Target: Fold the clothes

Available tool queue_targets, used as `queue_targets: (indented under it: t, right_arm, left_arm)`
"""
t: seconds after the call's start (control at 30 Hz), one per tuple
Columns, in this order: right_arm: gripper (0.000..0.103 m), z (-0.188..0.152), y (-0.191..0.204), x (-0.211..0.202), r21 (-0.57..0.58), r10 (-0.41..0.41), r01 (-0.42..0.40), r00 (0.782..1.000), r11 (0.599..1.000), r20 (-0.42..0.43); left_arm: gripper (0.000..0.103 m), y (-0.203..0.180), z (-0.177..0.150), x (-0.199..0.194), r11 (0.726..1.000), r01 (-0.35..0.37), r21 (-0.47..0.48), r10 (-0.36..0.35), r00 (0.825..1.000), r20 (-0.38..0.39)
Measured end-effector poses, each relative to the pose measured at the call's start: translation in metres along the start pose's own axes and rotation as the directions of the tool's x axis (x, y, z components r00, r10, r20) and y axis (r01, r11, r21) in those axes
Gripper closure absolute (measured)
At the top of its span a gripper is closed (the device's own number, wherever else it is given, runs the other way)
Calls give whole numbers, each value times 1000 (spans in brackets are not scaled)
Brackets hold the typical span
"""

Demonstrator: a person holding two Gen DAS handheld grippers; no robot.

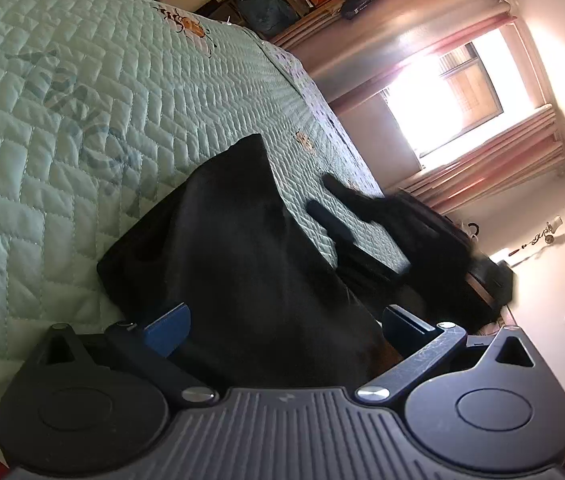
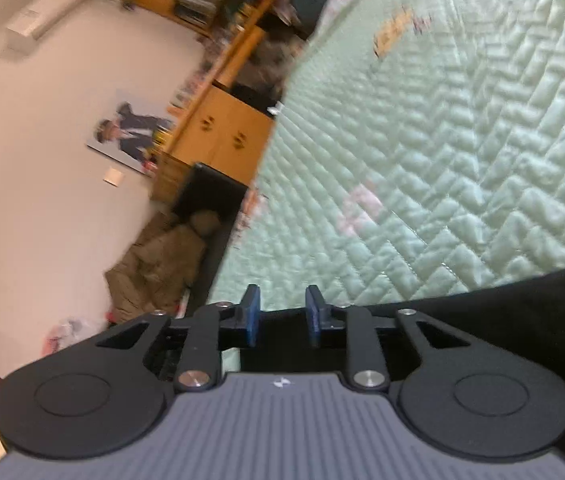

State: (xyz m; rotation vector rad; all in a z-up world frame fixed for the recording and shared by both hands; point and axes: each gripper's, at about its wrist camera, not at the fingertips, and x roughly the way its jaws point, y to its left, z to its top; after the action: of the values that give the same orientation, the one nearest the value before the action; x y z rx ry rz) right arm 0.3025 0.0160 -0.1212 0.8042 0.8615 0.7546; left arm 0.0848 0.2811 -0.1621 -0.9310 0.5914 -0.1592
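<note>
— What is seen from the left wrist view?

— A black, smooth-fabric garment (image 1: 238, 248) is seen lying bunched on a pale green quilted bedspread (image 1: 82, 120). The left claw (image 1: 286, 320) is held wide apart, its blue-padded fingers (image 1: 168, 330) standing on either side of the dark cloth. The cloth passes between the fingers, but it is not pinched by them.

— And the other claw?

— The right claw (image 1: 324, 200) is caught in the same view, further along the bed, as a dark blurred shape just beside the garment's far edge. Its two black fingers are seen parted over the bedspread.

— Is that borne out by the right wrist view?

— It is. There the right claw (image 2: 282, 316) is shown with a clear gap between its blue pads (image 2: 252, 312). Nothing is gripped between them; only bedspread (image 2: 442, 140) and a dark edge are seen through the gap. The black garment (image 2: 522, 308) is found low at the right of that view, reaching under the claw's body.

— What else can be made out?

— An orange embroidered motif (image 1: 186, 26) is stitched on the bedspread. A bright window with pink curtains (image 1: 462, 92) is seen beyond the bed. In the right wrist view, wooden cabinets and shelves (image 2: 222, 128) are ranged along a white wall, a poster of a figure in dark clothes (image 2: 130, 132) is fixed to that wall, and a brown heap of cloth (image 2: 162, 260) is left on the floor beside the bed. That view is blurred.
</note>
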Motion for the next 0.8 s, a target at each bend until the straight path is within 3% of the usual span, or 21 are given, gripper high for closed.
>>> queue_targets:
  t: [0.2, 0.33, 0.4, 0.47, 0.57, 0.7, 0.8]
  right_arm:
    - [65, -30, 2, -81, -30, 48, -48, 999, 998, -14]
    - [56, -71, -16, -113, 43, 65, -62, 994, 997, -90]
    - [56, -96, -30, -122, 105, 52, -37, 989, 994, -140]
    - [57, -114, -35, -135, 81, 68, -59, 992, 995, -106]
    - [56, -110, -29, -145, 50, 50, -45, 992, 998, -112]
    - [54, -97, -26, -181, 84, 89, -86, 996, 993, -30]
    - [51, -96, -36, -212, 91, 61, -61, 998, 994, 8]
  left_arm:
    - [1, 9, 8, -7, 997, 21, -74, -20, 1000, 18]
    - [1, 16, 14, -13, 991, 40, -126, -35, 999, 39]
    - [1, 20, 17, -16, 987, 50, -152, -43, 998, 49]
    - [1, 17, 17, -17, 990, 36, -139, -29, 998, 48]
    - [1, 11, 17, -20, 992, 8, -127, -1, 998, 56]
    - [1, -5, 17, -36, 995, -21, -99, 30, 995, 92]
    - [1, -27, 16, -49, 999, -18, -35, 23, 992, 123]
